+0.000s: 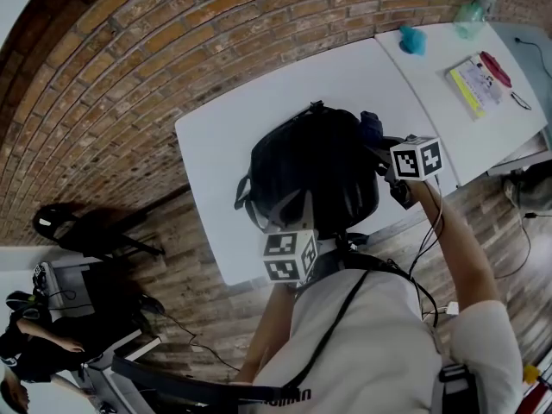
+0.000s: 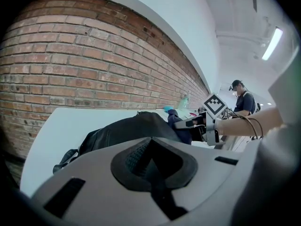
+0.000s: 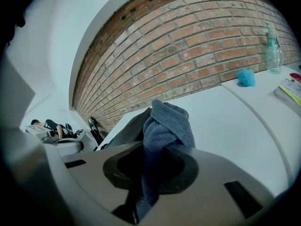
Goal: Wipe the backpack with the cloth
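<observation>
— Where's the backpack (image 1: 310, 171)?

— On the white counter (image 1: 216, 145) by the brick wall (image 1: 129, 76), lying down, close to the near edge. It's black and slumped.

— Which way does it run?

— Its long axis goes roughly along that near edge. A strap (image 1: 242, 198) loops out at the end on the person's left. The other end is on the right, where the cloth (image 3: 167, 121) is.

— Who has the cloth?

— The right claw (image 1: 388, 158). In its own view a bunched grey-blue fold stands up between the jaws, which are pinched on it, and the rest trails down through them. From the left gripper view the cloth sits against the backpack's right end, up near the top.

— And the left claw (image 1: 291, 218)?

— Its jaws are together, with nothing I can make out between them. It's at the backpack's near side, toward the strap end. From overhead it looks right at the fabric, but I can't tell if it touches.

— Anything else up there?

— A second counter (image 1: 440, 102) butts against the first, well apart from the backpack, with a clear bottle (image 1: 473, 15) near the wall.
</observation>
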